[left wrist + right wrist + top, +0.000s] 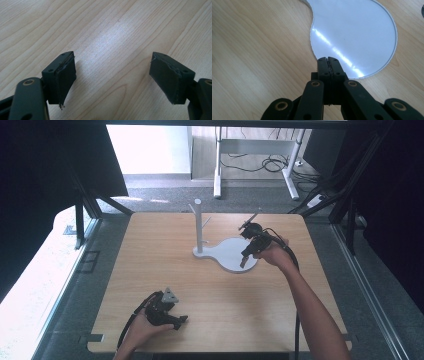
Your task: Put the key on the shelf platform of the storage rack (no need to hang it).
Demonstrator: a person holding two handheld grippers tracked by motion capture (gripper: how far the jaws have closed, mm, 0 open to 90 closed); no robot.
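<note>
Left tool [179, 322] spread wide, nothing between its black pads [65, 80], low over bare light wood-grain worktop [150, 270] near the front edge, held in the left hand [141, 330]. Right tool [243, 261] pressed fully together, tips touching and gripping nothing, pointing down at the near rim of the white, flat, pear-shaped stand base [352, 30], held in the right hand [276, 254]. Rising from the narrow end of that base, an upright white post [198, 225] with short side pegs, near the worktop's middle. Beyond the worktop, grey carpet and white desk legs [218, 170] with black cables.
</note>
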